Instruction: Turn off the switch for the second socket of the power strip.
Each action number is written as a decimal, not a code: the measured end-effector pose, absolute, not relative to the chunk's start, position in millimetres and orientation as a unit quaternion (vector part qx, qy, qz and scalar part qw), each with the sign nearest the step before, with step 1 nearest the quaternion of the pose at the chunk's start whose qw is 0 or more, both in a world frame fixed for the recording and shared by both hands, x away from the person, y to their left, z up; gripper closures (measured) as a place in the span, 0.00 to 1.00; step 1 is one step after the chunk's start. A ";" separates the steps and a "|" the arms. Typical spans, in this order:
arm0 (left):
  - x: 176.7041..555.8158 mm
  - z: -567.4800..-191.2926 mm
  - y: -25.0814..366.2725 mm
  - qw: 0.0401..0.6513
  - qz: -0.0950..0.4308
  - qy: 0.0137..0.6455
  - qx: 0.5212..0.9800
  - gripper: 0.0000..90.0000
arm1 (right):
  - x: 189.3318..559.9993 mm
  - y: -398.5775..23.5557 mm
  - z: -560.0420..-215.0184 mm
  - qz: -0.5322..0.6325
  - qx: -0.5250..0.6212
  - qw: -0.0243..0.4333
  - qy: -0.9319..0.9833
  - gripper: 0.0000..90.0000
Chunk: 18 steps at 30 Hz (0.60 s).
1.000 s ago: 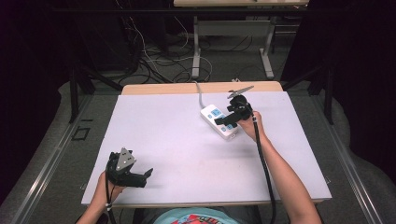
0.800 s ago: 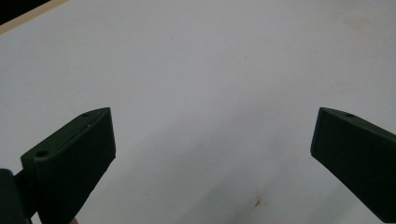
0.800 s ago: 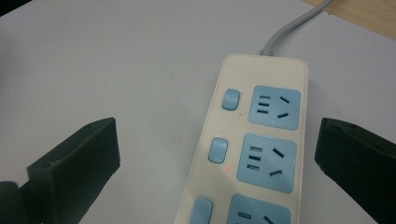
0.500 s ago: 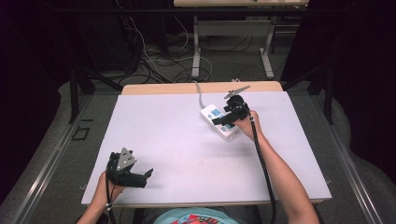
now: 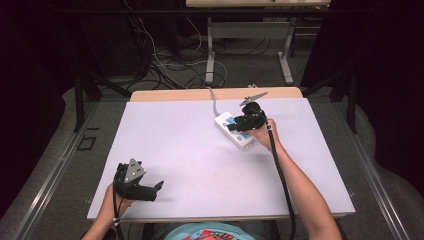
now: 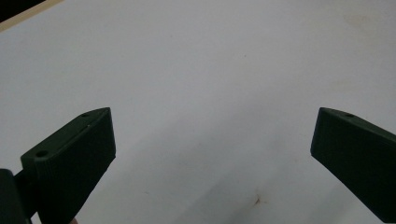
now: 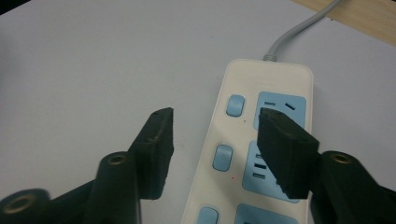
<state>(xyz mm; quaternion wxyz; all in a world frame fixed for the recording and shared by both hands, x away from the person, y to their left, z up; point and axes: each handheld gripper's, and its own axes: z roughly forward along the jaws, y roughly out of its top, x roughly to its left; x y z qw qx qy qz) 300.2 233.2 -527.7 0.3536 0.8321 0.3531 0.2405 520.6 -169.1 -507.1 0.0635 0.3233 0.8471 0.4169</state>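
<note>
The power strip point(image 7: 254, 154) lies far back on the white table point(image 5: 190, 150), its near end cut off. The right gripper point(image 7: 215, 140) has just been closing, jaws half shut above its buttons, gripping nothing. The left gripper point(image 6: 210, 154) gapes wide. The room behind is dark.

The right claw point(image 5: 239, 125) covers the middle of the power strip point(image 5: 226, 123); whether its pads touch the strip's sides cannot be told. In the right gripper view, the strip's near end is cut off. Its cord point(image 5: 213, 96) drops behind the tabletop's point(image 5: 200, 165) far edge.
</note>
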 end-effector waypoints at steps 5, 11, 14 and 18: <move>300.0 -527.0 233.9 0.351 0.248 0.351 0.832 0.00 | 519.7 -165.6 -509.2 0.411 0.327 0.067 0.848 0.81; 299.8 -527.5 233.0 0.353 0.242 0.350 0.833 0.00 | 519.8 -164.8 -513.4 0.410 0.327 0.070 0.848 0.99; 299.9 -527.3 233.3 0.354 0.243 0.348 0.833 0.00 | 520.8 -164.1 -516.4 0.407 0.332 0.069 0.848 1.00; 299.5 -527.6 232.6 0.353 0.240 0.350 0.834 0.00 | 519.7 -159.1 -519.6 0.396 0.338 0.069 0.851 1.00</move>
